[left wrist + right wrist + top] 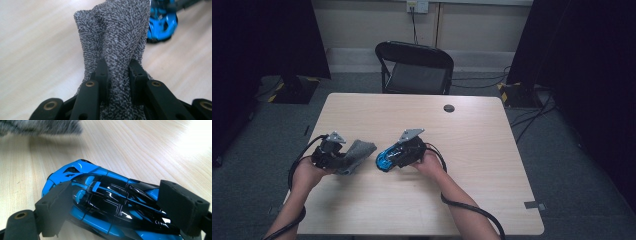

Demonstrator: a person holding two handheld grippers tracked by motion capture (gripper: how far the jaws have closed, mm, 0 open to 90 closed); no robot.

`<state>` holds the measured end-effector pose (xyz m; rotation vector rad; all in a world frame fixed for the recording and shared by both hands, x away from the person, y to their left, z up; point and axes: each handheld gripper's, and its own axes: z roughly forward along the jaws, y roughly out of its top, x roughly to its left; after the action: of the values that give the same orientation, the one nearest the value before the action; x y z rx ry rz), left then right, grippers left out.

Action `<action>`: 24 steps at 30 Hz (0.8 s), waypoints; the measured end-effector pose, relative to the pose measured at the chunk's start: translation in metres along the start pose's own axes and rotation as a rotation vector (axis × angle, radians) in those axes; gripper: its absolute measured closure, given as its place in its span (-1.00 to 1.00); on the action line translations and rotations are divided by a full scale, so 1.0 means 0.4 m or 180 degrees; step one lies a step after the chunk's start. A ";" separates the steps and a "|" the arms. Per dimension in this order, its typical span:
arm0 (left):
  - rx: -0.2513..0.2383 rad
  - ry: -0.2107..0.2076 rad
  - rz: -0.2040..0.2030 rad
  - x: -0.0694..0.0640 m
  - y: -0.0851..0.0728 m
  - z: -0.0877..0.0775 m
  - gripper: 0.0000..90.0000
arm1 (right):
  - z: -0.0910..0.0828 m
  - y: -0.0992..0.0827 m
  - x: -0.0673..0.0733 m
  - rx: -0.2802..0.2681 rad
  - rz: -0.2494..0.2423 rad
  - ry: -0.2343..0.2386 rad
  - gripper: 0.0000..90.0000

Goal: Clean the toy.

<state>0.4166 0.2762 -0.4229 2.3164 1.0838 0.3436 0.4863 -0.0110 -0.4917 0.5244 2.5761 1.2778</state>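
Now, at lower left of the high view, the left gripper (pixel 343 156) is clenched on a grey knitted cloth (pixel 357 154), which bunches between its jaws in the left gripper view. Just right of it, at centre, the right gripper (pixel 388 159) grasps a blue toy car (pixel 385 160) by its sides, on the wooden table (pixel 472 150). Wiping looks like the job: keep the car pinned and level, bring the cloth's loose end over the roof, and sweep lightly so the clamp doesn't slip
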 end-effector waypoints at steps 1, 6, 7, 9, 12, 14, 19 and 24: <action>-0.0001 0.0014 0.0008 0.004 0.010 0.002 0.63 | 0.000 0.000 0.000 -0.0001 0.0002 -0.0001 -0.71; -0.0029 0.0101 0.0012 0.019 0.064 0.042 0.63 | 0.000 0.000 0.000 0.0004 -0.0002 0.0000 -0.71; -0.0030 0.0058 -0.0006 0.022 0.072 0.051 0.63 | 0.000 0.000 -0.001 -0.0003 0.0000 0.0003 -0.71; -0.0096 0.0025 -0.0035 0.027 0.096 0.077 0.62 | 0.000 0.000 -0.001 -0.0005 0.0002 0.0006 -0.71; -0.0133 -0.0016 -0.0057 0.029 0.135 0.115 0.62 | 0.000 -0.001 -0.001 -0.0006 0.0003 0.0004 -0.71; -0.0128 -0.0017 0.0000 0.028 0.162 0.139 0.62 | 0.000 -0.001 -0.001 -0.0011 0.0011 0.0003 -0.71; -0.0079 -0.0004 0.0149 0.023 0.212 0.190 0.62 | 0.000 -0.002 -0.001 -0.0015 0.0015 0.0003 -0.71; 0.0003 -0.0011 0.0151 0.013 0.239 0.245 0.60 | 0.000 -0.001 -0.003 -0.0006 0.0015 0.0017 -0.71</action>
<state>0.5234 0.1937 -0.4471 2.3456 1.0290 0.3571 0.4871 -0.0118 -0.4920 0.5276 2.5792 1.2849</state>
